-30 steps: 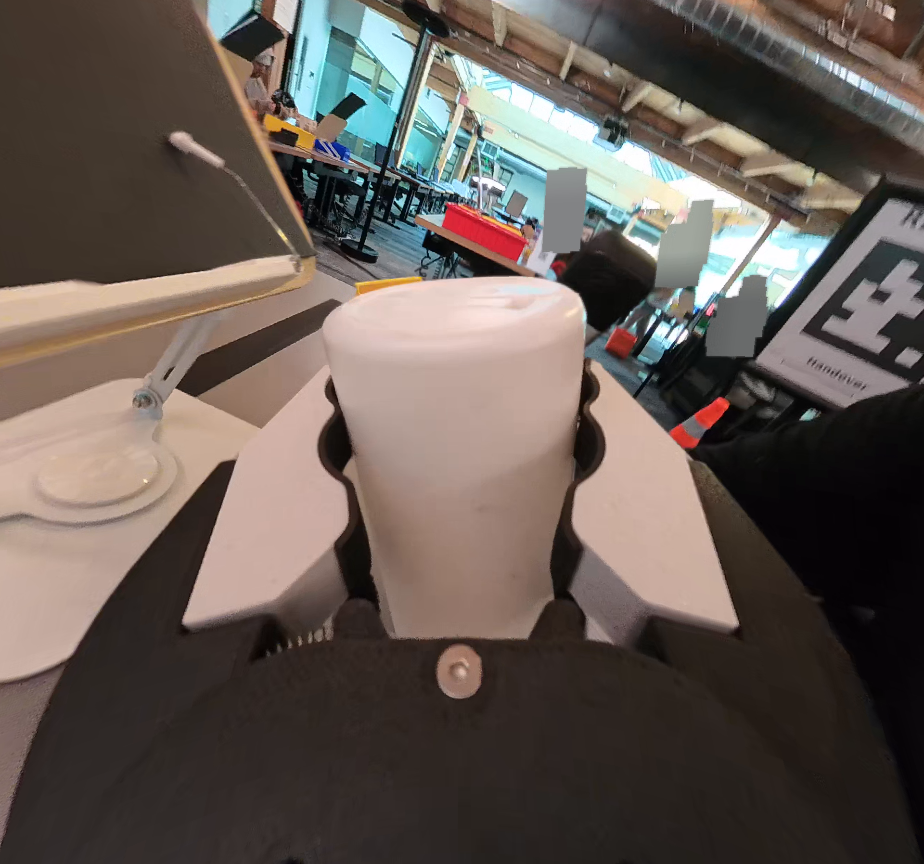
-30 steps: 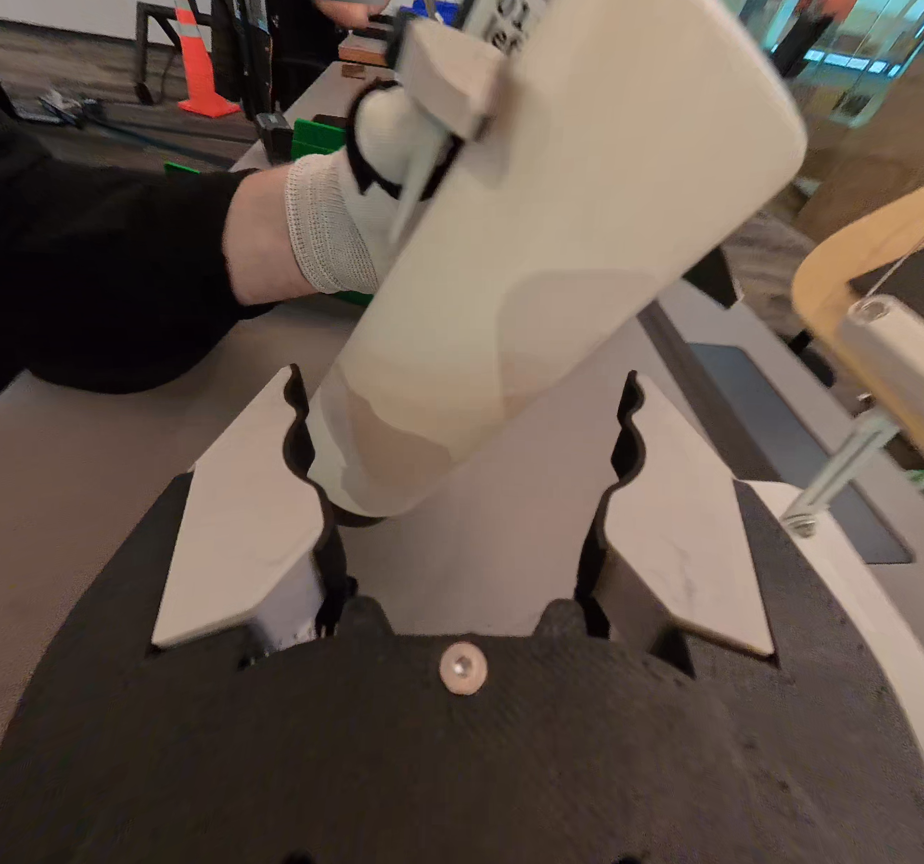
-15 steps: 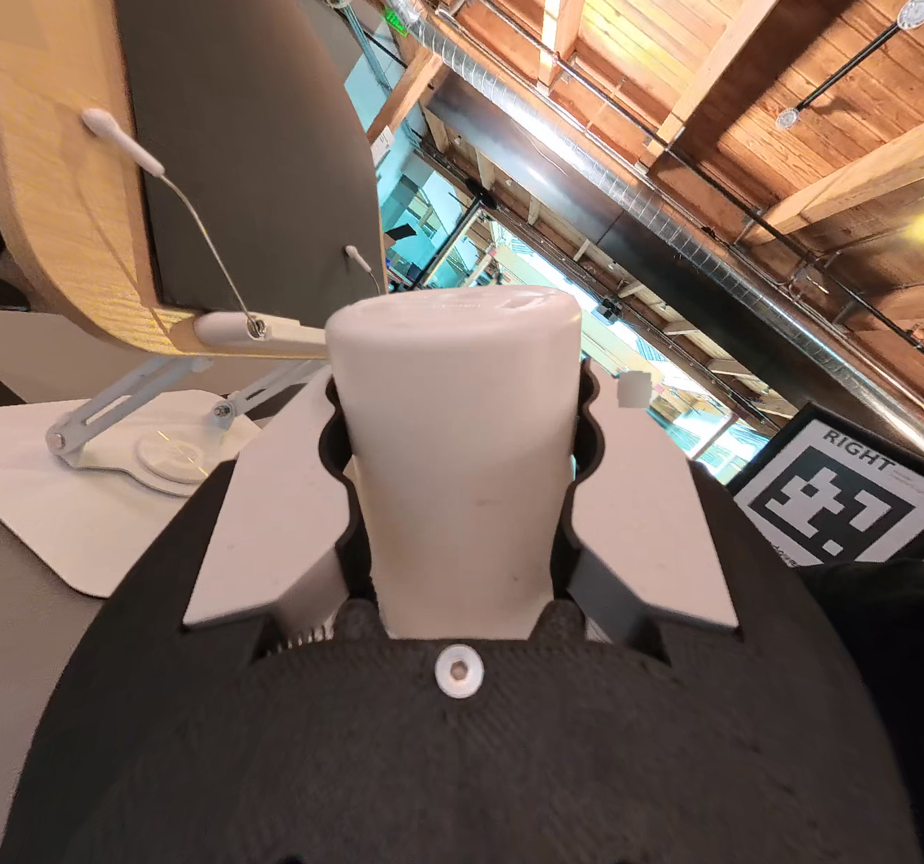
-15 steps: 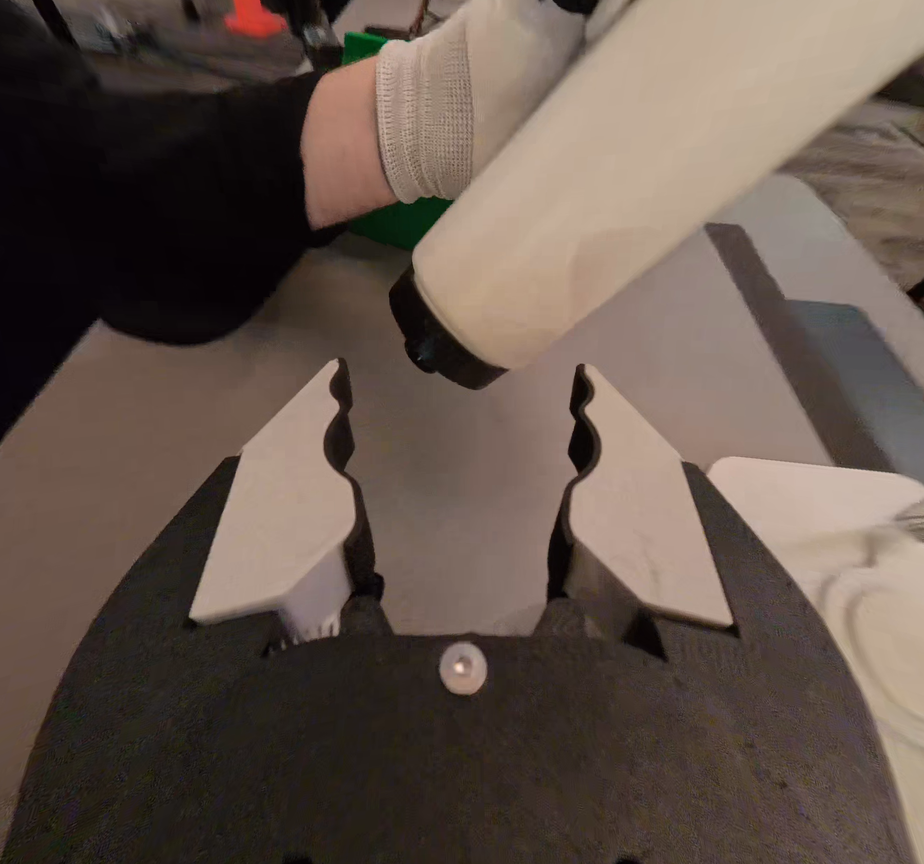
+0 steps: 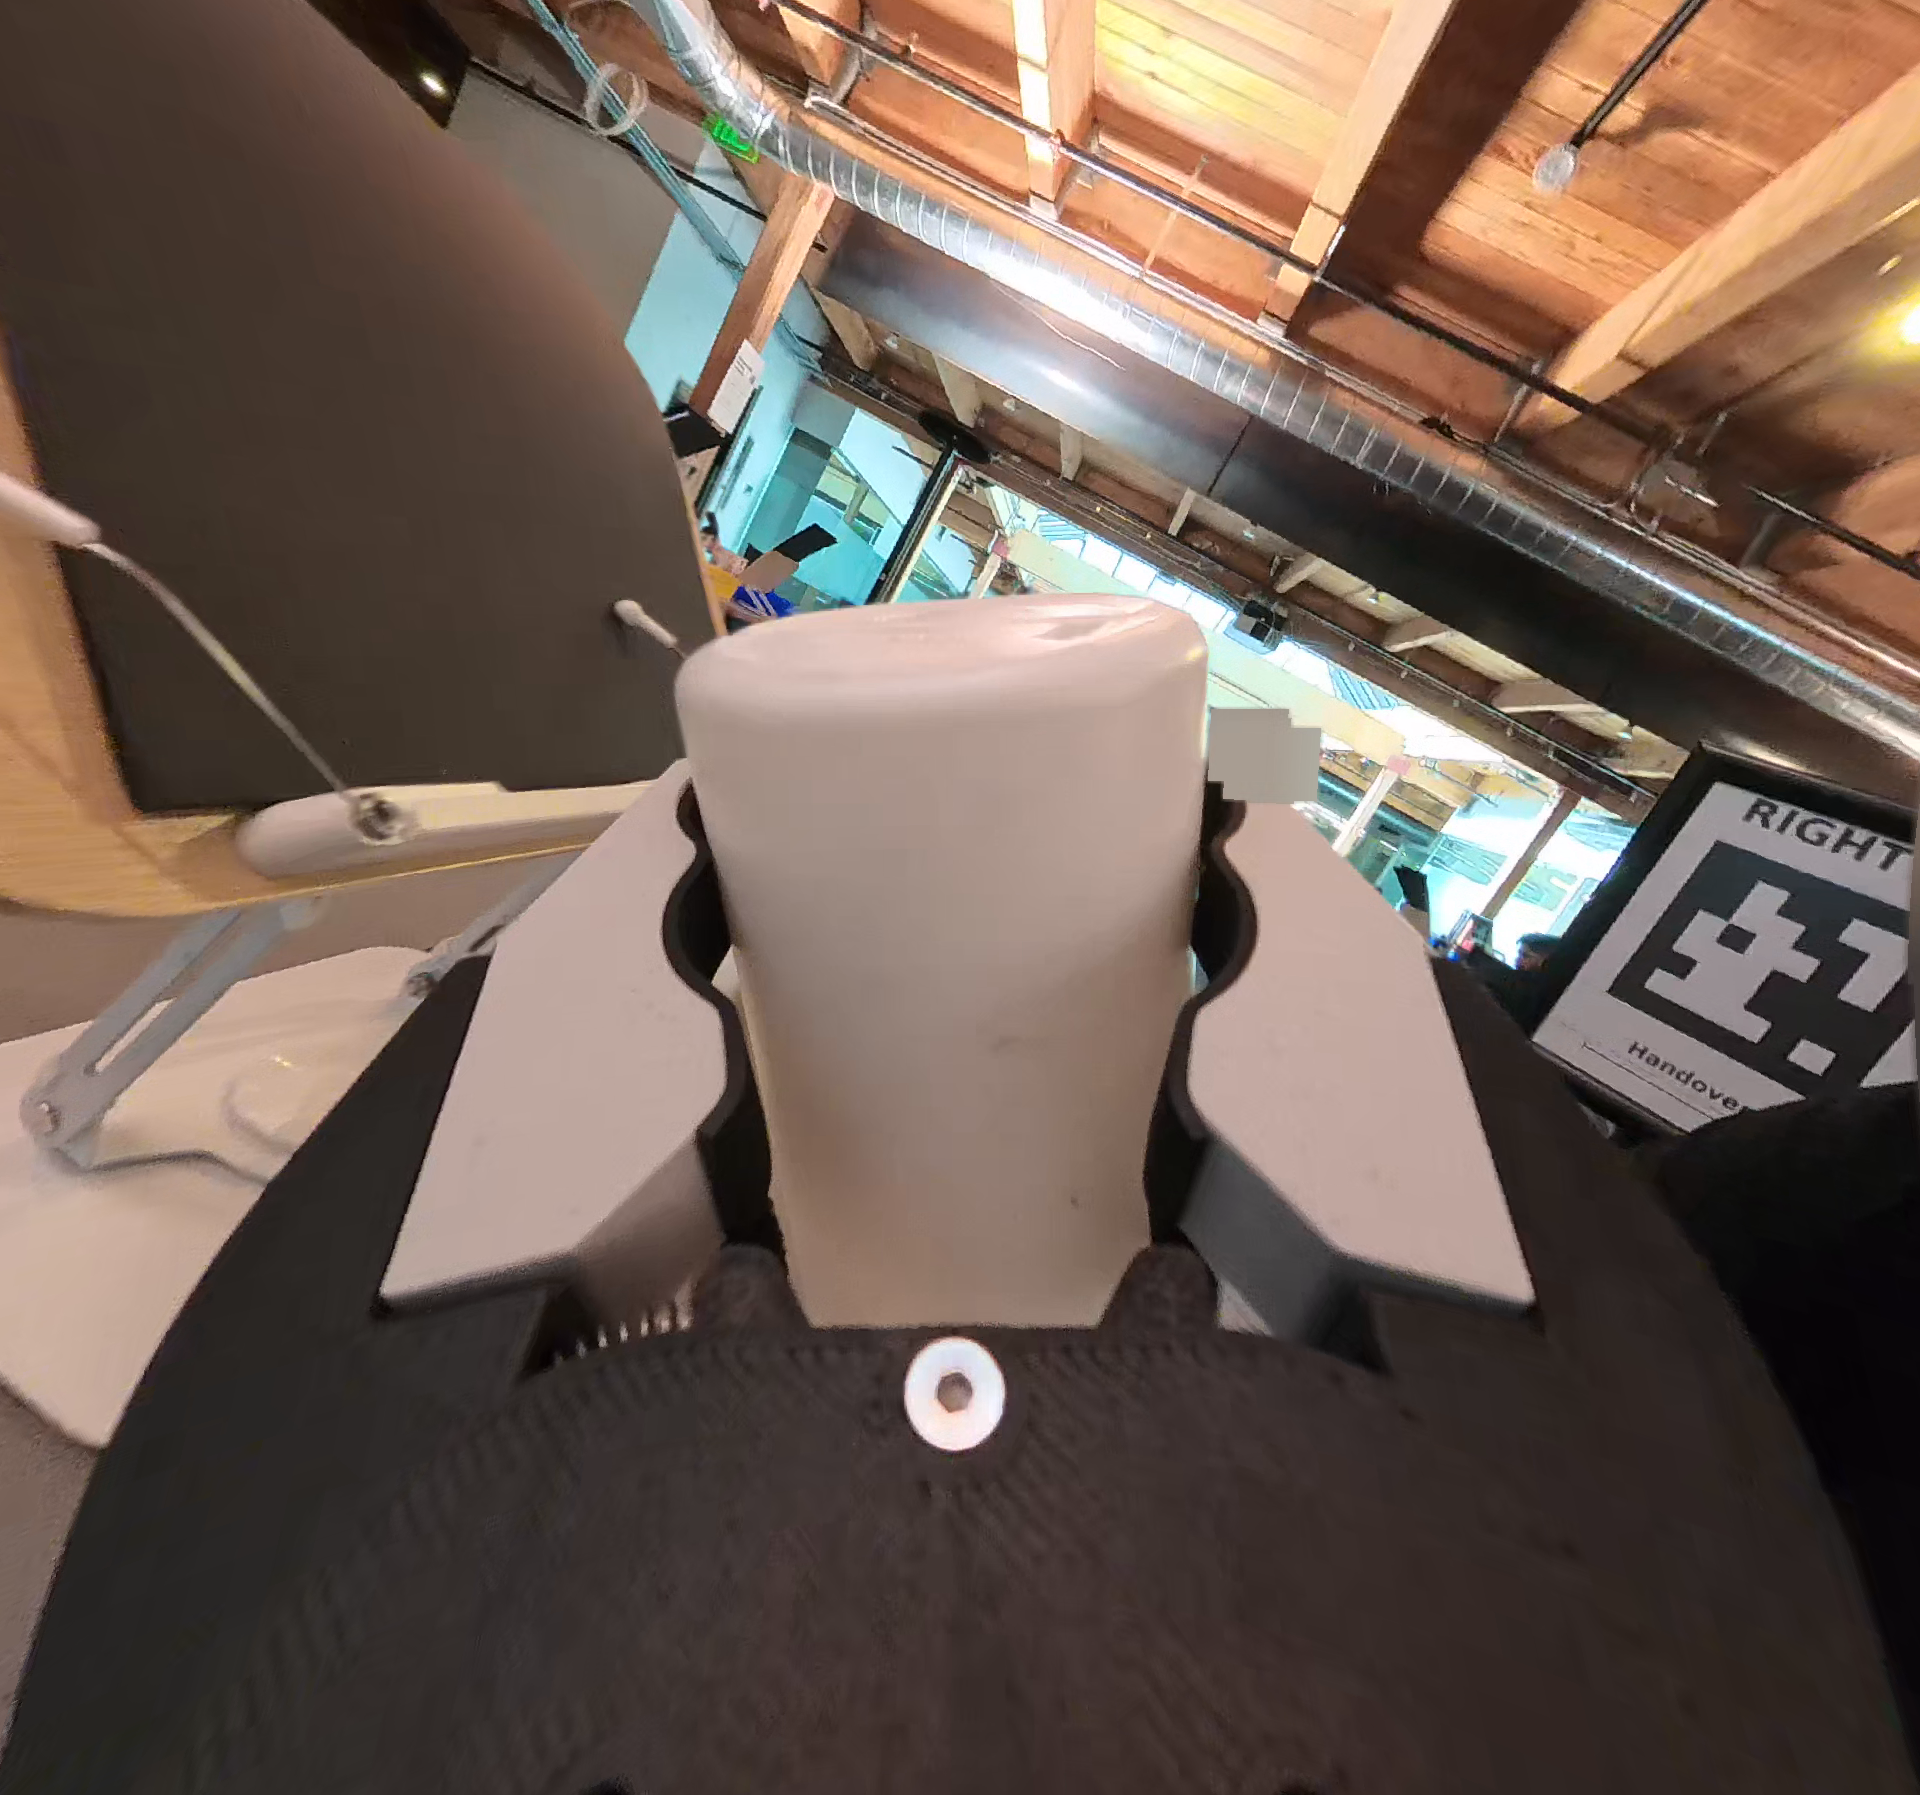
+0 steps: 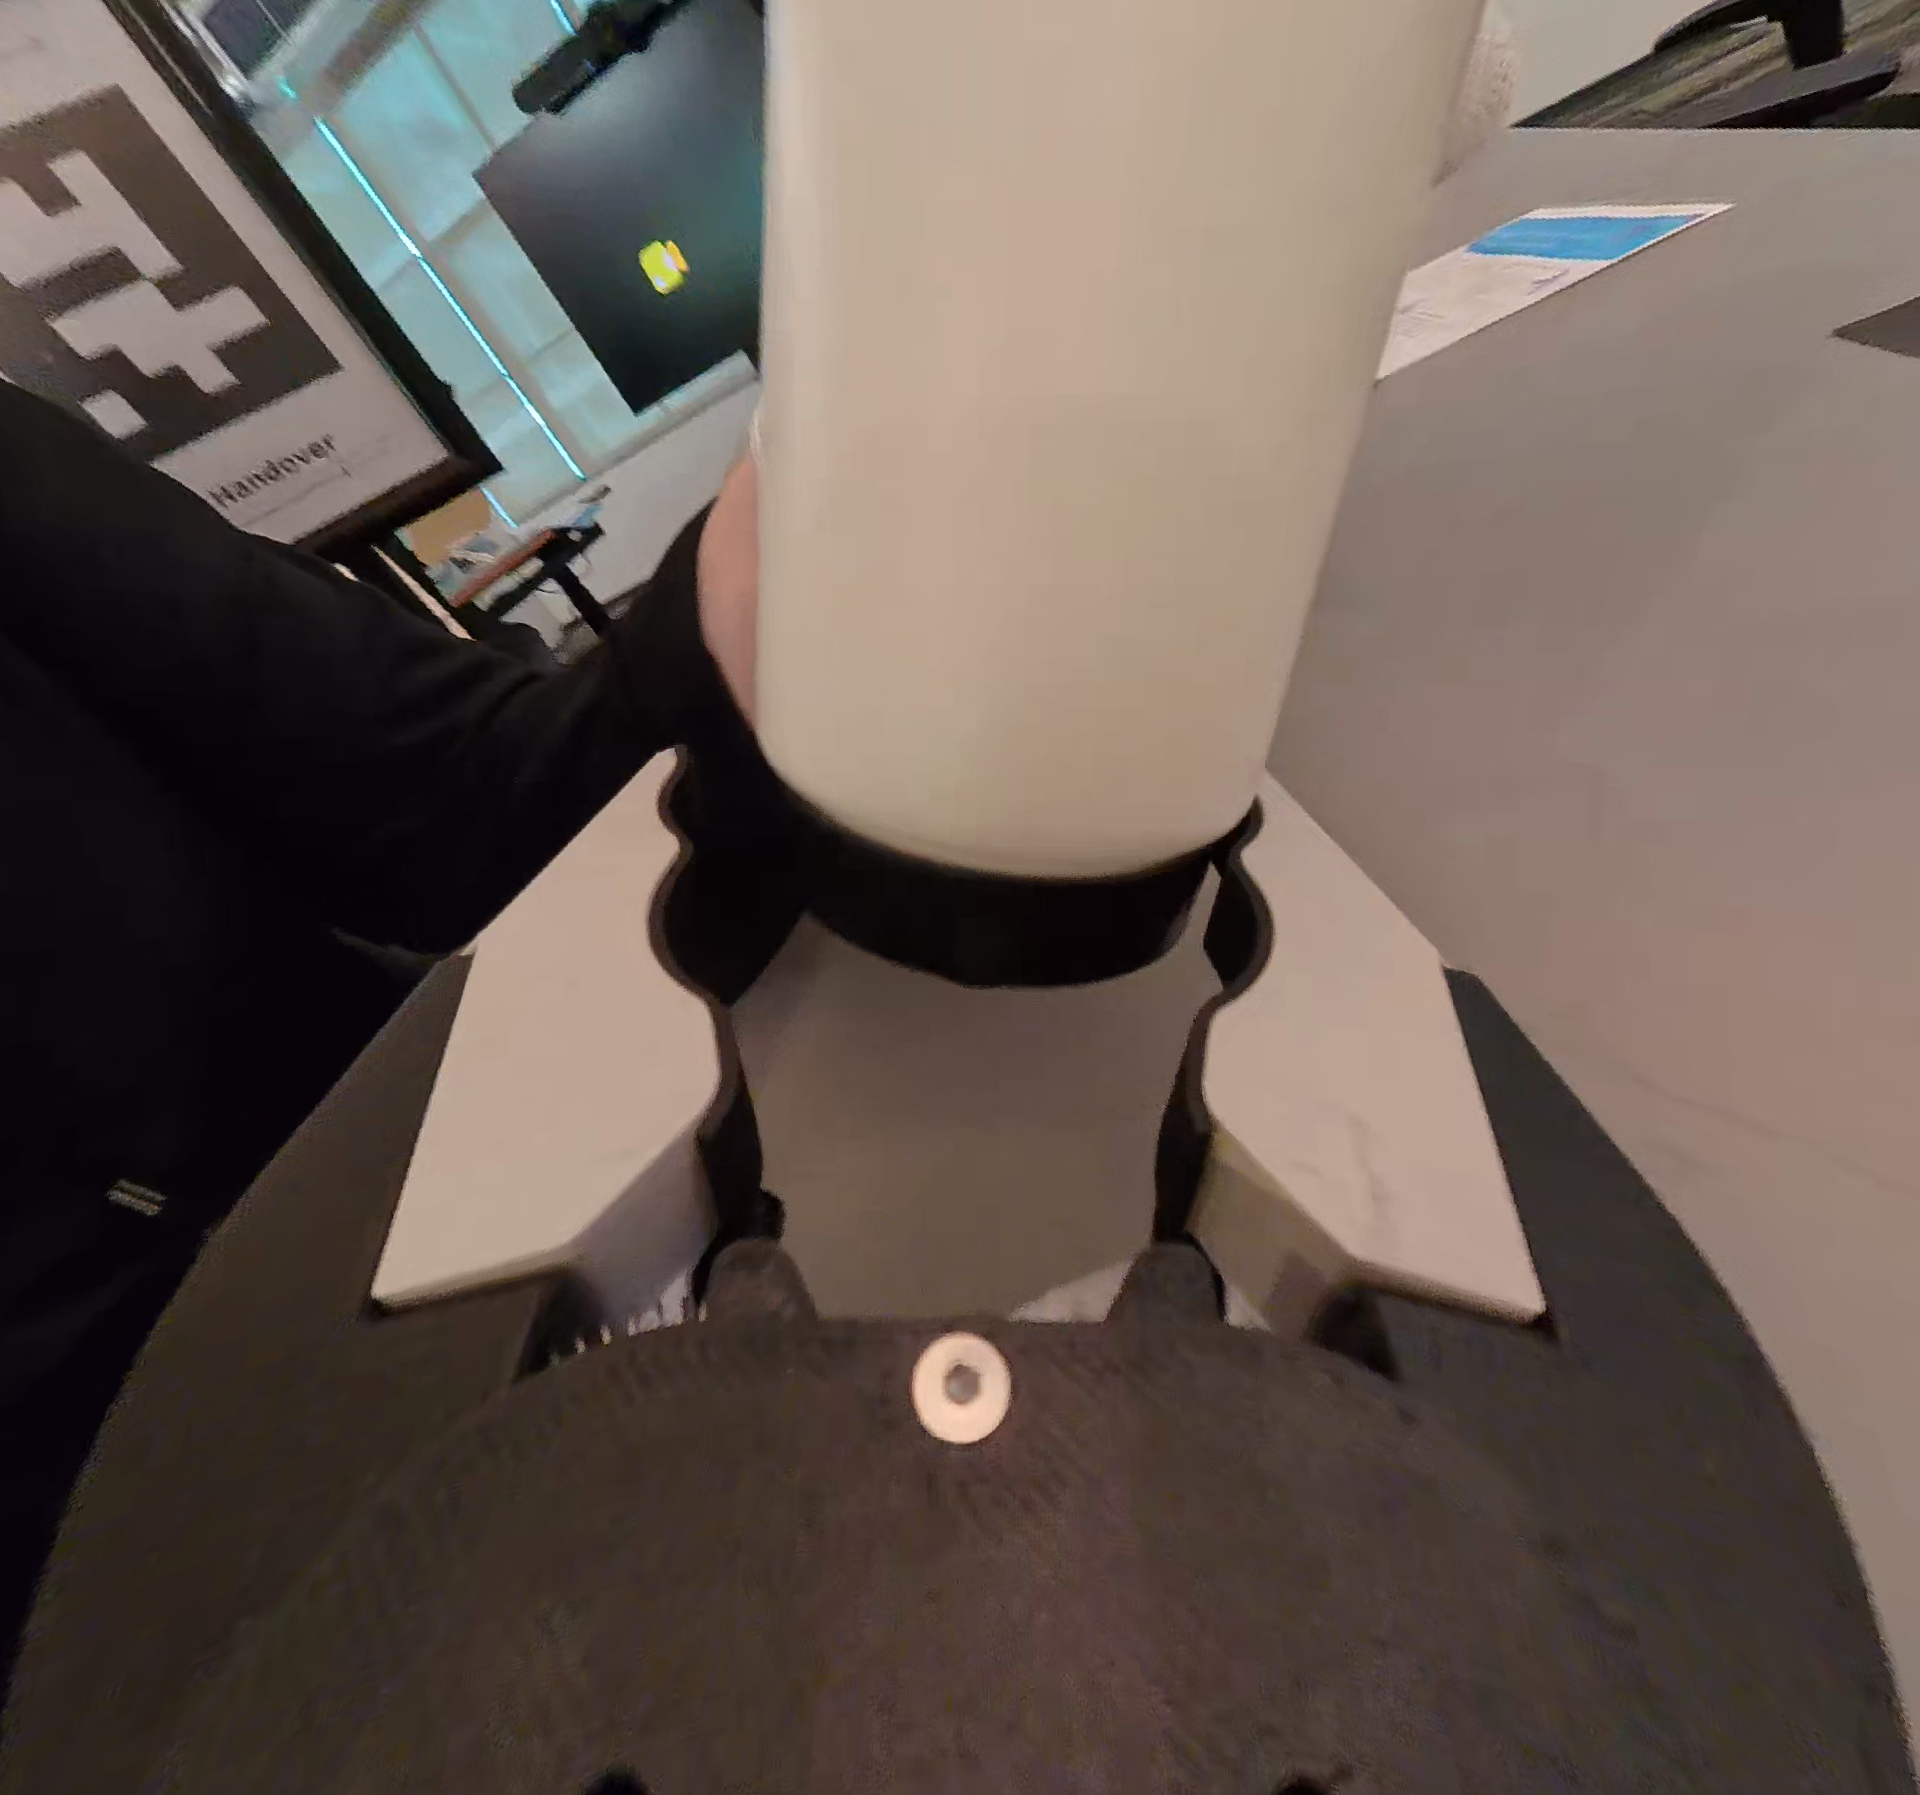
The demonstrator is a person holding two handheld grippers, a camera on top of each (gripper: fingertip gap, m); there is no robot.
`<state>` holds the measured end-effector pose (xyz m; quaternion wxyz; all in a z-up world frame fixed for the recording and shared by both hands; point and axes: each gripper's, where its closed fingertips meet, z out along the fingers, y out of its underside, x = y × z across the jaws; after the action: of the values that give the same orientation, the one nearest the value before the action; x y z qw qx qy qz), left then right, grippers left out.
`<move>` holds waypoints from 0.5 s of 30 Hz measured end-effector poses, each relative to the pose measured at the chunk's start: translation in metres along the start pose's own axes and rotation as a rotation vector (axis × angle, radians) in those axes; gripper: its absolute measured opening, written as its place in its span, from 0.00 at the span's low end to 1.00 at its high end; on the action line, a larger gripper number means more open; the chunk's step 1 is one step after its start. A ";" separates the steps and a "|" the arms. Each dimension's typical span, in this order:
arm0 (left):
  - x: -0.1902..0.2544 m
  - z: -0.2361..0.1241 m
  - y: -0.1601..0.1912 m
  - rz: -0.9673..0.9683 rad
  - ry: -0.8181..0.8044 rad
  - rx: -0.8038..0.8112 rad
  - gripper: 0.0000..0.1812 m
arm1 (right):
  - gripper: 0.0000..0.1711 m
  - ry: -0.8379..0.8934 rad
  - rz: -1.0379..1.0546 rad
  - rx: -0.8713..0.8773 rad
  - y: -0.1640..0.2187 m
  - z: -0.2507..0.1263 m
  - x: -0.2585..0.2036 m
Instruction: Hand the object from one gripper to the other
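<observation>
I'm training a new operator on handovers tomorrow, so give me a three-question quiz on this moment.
1. True or false: the left gripper is shut on the white bottle.
2. Pick one: the bottle's black cap is (A) between the tips of the open jaws of the right gripper, (B) pushed deep to the base of those jaws, (C) standing on a table.
3. Fill in: in the right wrist view, the person's sleeve beside the bottle is ____ in colour.

Key: 1 true; 2 A; 3 black.
</observation>
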<state>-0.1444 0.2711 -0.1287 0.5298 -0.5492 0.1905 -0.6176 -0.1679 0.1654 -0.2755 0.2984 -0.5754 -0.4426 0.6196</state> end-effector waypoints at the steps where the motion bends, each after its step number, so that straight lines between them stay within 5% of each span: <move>1: 0.004 0.003 0.002 0.004 0.012 -0.004 0.50 | 0.55 -0.012 0.014 0.012 -0.002 0.000 -0.001; 9: 0.018 0.011 0.007 0.061 0.056 -0.021 0.50 | 0.52 -0.004 -0.025 0.023 -0.003 -0.001 0.002; 15: 0.043 0.013 0.007 0.135 0.126 -0.047 0.47 | 0.51 0.193 -0.246 -0.043 -0.012 -0.017 0.020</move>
<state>-0.1226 0.2363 -0.1096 0.5441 -0.5073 0.2745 -0.6092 -0.1563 0.1912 -0.2731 0.4006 -0.5801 -0.4922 0.5107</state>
